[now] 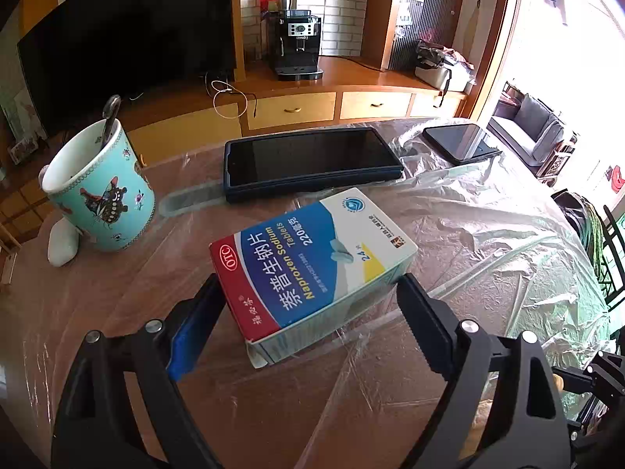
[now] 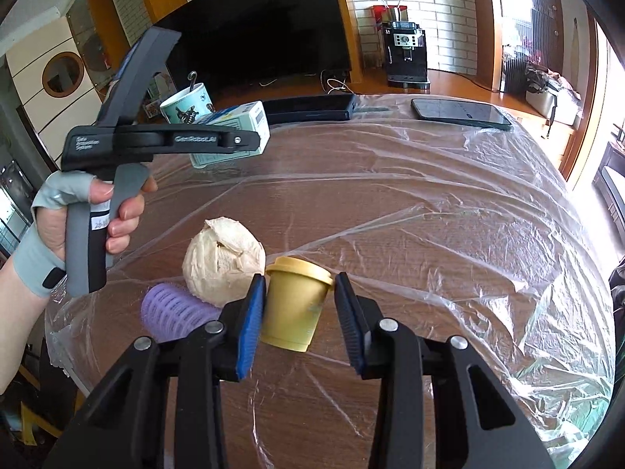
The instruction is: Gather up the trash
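My left gripper (image 1: 308, 293) is shut on a blue, red and white naproxen tablet box (image 1: 312, 265) and holds it above the table. The right wrist view shows that gripper (image 2: 250, 138) with the box (image 2: 234, 125) lifted in the air at the left. My right gripper (image 2: 299, 301) is open, its fingers on either side of a small yellow lidded cup (image 2: 295, 305) that stands on the table; the left pad is close to it, the right pad is apart. A crumpled beige paper ball (image 2: 222, 258) and a purple hair roller (image 2: 175, 312) lie just left of the cup.
The round wooden table is covered with clear plastic film (image 2: 429, 215). A turquoise mug with a spoon (image 1: 97, 191), a white stone (image 1: 61, 242), a dark blue phone (image 1: 308, 162) and a second black phone (image 1: 461, 140) lie at the far side. Cabinets, a TV and a coffee machine stand behind.
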The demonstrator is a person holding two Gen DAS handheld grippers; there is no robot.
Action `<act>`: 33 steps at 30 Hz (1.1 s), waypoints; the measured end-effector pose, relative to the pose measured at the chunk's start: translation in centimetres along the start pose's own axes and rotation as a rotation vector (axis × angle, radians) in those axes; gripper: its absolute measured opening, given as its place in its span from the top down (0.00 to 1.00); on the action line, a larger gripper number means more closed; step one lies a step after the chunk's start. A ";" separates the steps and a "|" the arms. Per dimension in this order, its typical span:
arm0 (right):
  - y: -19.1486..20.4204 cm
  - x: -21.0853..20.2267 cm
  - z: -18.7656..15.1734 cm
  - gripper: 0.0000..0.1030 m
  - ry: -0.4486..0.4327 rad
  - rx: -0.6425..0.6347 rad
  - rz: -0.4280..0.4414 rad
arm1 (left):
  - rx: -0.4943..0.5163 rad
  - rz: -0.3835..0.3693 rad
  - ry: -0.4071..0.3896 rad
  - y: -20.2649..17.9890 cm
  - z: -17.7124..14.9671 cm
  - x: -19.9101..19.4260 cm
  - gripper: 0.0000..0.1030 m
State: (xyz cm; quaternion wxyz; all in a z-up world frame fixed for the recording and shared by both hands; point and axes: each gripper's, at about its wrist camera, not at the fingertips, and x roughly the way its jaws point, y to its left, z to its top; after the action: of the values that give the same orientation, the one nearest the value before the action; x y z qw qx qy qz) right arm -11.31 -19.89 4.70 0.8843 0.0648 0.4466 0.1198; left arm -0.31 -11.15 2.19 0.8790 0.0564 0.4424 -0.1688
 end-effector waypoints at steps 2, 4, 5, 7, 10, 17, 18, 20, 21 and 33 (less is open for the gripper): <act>0.1 -0.1 0.0 0.64 -0.002 -0.002 -0.003 | -0.005 -0.002 -0.005 0.0 -0.3 -0.6 0.13; 0.0 -0.2 0.1 0.64 -0.004 -0.004 -0.004 | -0.008 -0.005 -0.013 0.1 -0.7 -1.2 0.13; 0.0 -0.3 0.1 0.64 -0.005 -0.004 -0.004 | -0.010 -0.009 -0.019 0.1 -0.8 -1.6 0.13; 0.0 -0.6 0.1 0.64 -0.008 -0.006 -0.003 | -0.013 -0.014 -0.031 0.1 -1.3 -2.5 0.13; 0.0 -0.8 0.1 0.64 -0.008 -0.010 -0.002 | -0.011 -0.010 -0.056 0.0 -2.4 -4.1 0.13; 0.5 -1.0 0.0 0.64 -0.002 -0.024 0.000 | -0.024 -0.021 -0.078 0.3 -4.7 -6.8 0.13; 0.6 -1.0 -0.1 0.64 -0.002 -0.026 -0.002 | -0.026 -0.018 -0.081 0.4 -5.1 -7.1 0.13; 0.7 -1.1 -0.1 0.64 -0.002 -0.027 0.000 | -0.027 -0.009 -0.090 0.4 -5.9 -8.0 0.13; 0.8 -1.2 -0.1 0.64 -0.004 -0.027 -0.001 | -0.027 -0.007 -0.093 0.4 -6.2 -8.3 0.13; 1.8 -4.1 -0.2 0.64 -0.057 -0.057 0.005 | -0.040 -0.013 -0.142 0.5 -10.6 -13.0 0.13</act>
State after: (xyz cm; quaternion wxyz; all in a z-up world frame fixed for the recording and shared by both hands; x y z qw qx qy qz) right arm -14.04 -19.23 8.15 0.8979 0.0443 0.4173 0.1328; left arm -15.35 -4.87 6.17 0.9080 0.0240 0.3825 -0.1694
